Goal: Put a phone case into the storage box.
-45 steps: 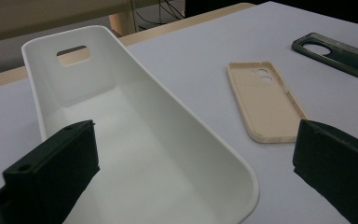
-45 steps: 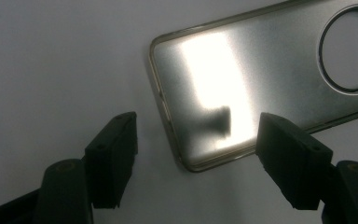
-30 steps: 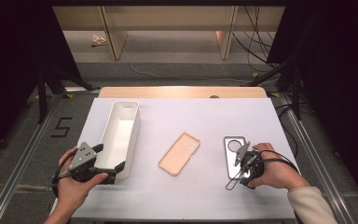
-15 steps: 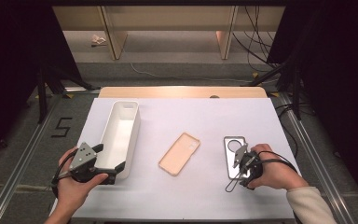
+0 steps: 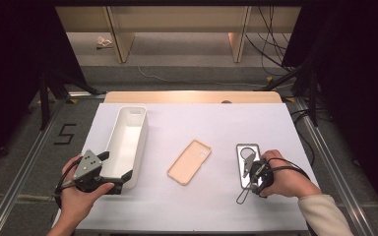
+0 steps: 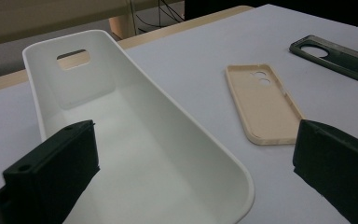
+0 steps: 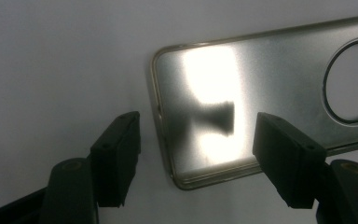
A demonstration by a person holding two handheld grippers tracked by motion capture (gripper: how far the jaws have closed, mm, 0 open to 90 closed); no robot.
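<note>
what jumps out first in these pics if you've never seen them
Probably the long white bin at the table's left, with the left hand-held gripper open at its near end. Next, the dark phone case at the right, where the right hand-held gripper, jaws just closing, hovers over its corner, and the tan phone case lying between them.

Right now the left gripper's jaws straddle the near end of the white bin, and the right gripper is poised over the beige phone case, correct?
Not quite. The right gripper is poised over the dark phone case, as the right gripper view shows. The beige phone case lies untouched mid-table. The rest holds.
</note>
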